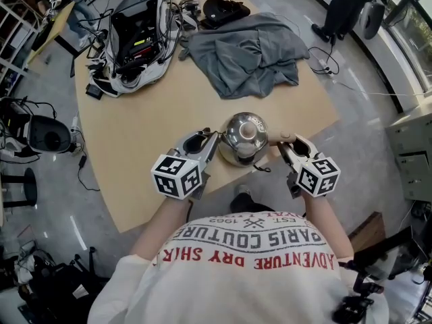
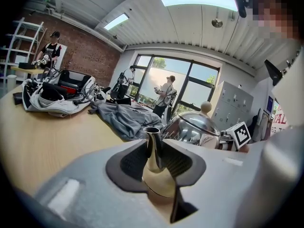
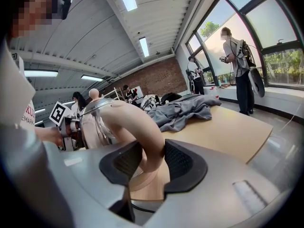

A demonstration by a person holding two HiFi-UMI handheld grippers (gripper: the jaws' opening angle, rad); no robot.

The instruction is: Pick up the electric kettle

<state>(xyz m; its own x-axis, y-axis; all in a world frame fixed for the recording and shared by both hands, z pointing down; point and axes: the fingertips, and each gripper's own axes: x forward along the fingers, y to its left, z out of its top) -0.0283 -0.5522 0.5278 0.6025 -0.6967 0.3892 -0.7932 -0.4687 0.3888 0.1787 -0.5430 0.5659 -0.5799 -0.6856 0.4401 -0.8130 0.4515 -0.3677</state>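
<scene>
At the tabletop's [image 1: 148,140] six o'clock edge, the left tongs [image 1: 209,138] clamp the thin spout [image 2: 153,148] at the kettle's [image 1: 244,137] nine o'clock and the right tongs [image 1: 287,143] clamp its handle [image 3: 142,137] at three, so the slick spout may slip on lifting, tipping the kettle toward the grey cloth [image 1: 250,49] at twelve.

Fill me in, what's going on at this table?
A person stands at the near edge of a wooden table with a two-jaw tool in each hand, working on a shiny metal kettle. The left tool has its pads closed on the kettle's spout. The right tool is clamped on the beige handle. The kettle looks to be resting on the table, not yet lifted. A grey cloth lies further back, untouched.
</scene>
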